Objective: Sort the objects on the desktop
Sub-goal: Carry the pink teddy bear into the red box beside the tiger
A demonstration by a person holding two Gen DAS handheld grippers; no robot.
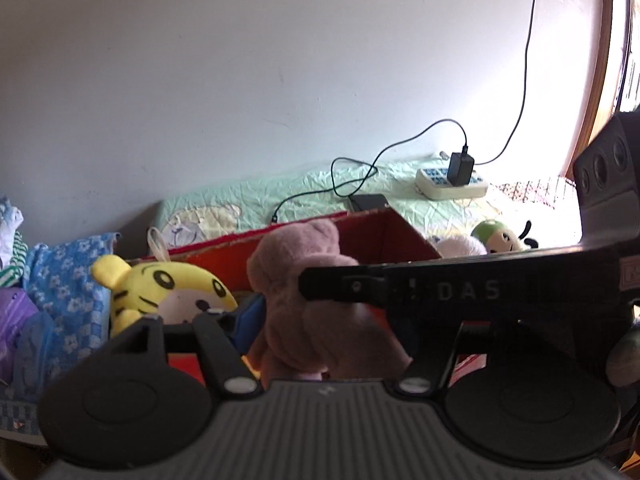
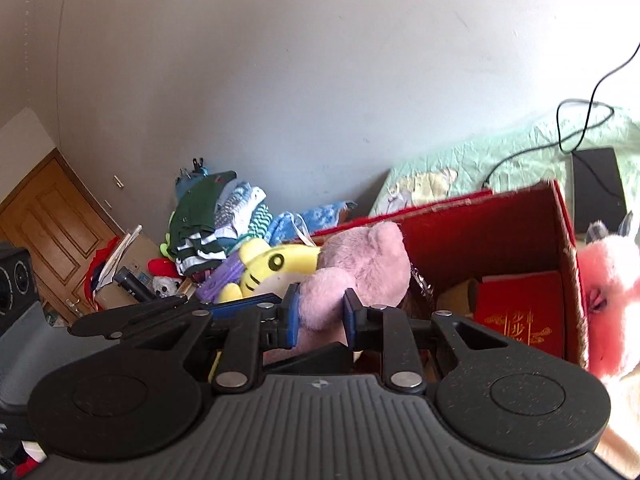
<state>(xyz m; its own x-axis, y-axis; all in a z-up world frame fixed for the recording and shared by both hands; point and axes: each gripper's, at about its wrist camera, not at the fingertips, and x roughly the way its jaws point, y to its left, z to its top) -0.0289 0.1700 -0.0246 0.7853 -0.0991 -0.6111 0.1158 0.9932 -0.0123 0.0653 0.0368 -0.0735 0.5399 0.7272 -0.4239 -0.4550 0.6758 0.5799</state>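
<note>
Right wrist view shows the right gripper (image 2: 320, 316) closed narrowly on a pink plush bear (image 2: 360, 268), its blue-padded fingers (image 2: 291, 316) pressing into the soft body from both sides. The bear sits at the near left of an open red cardboard box (image 2: 480, 224), with its head up against the box's far wall. Just left of the bear lies a yellow tiger plush (image 2: 276, 264), touching it. Inside the box on the right is a red booklet with gold characters (image 2: 520, 312). A pink-and-white plush (image 2: 608, 280) stands just outside the box's right wall.

Only this view takes in the far left of the room: a heap of folded clothes (image 2: 208, 220) against the wall and a wooden door (image 2: 52, 216).

Left wrist view shows the same bear (image 1: 304, 280) and tiger plush (image 1: 160, 288) from the other side, with the right gripper's black arm crossing in front of the bear. The left gripper (image 1: 312, 344) has a blue pad just beside the bear; its right finger is hidden behind that arm, so I cannot tell how far it is open.

Only this view shows a white power strip (image 1: 452, 184) with a black charger (image 1: 460, 168) plugged in on a pale green bedspread (image 1: 280, 196), and a green-capped plush (image 1: 500, 236) past the box's right side.
</note>
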